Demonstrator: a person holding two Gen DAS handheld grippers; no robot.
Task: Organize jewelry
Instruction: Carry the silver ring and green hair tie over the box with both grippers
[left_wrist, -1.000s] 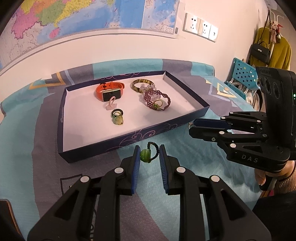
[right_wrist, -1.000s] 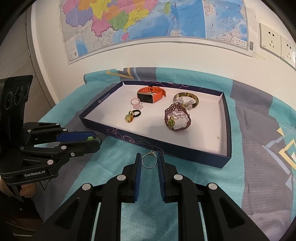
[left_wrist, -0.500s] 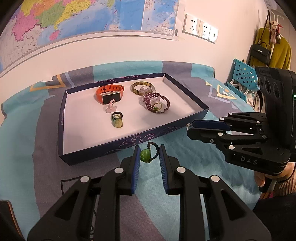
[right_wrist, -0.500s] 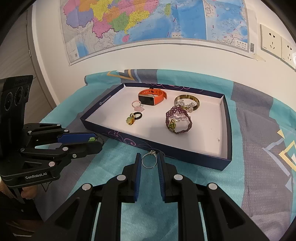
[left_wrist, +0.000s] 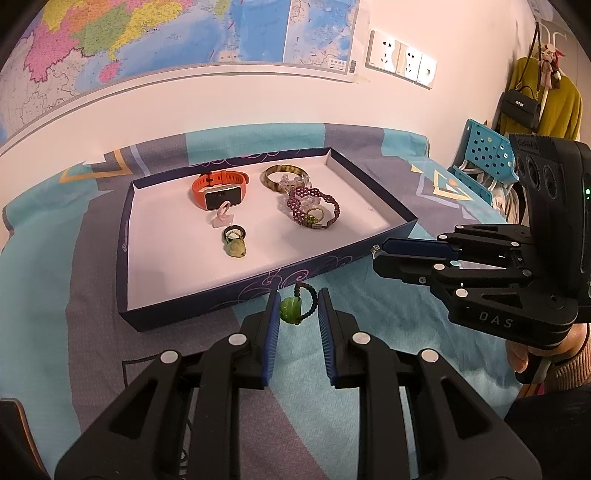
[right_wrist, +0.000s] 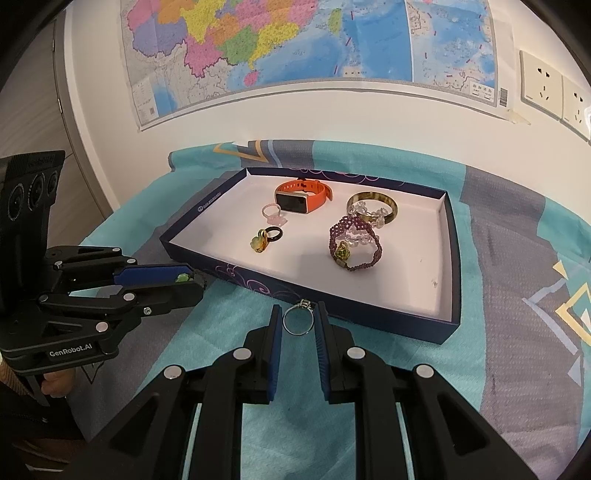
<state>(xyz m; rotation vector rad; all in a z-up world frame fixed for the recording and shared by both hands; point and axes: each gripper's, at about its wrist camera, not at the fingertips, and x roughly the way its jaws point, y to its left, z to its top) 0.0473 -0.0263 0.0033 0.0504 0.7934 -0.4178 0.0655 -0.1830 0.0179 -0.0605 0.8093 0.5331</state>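
My left gripper is shut on a black beaded ring with a green stone, held above the cloth just short of the tray's near wall. My right gripper is shut on a thin silver ring, also short of the tray. The dark blue tray with a white floor holds an orange watch, a brown bangle, a purple beaded bracelet, a pink ring and a black ring with a pale stone. The tray also shows in the right wrist view.
A teal and grey patterned cloth covers the table. A wall with a map and sockets stands behind. A blue perforated crate and hanging clothes are at the far right.
Both grippers have drawn back and up a little from the tray, each still holding its ring. The tray looks slightly farther away.
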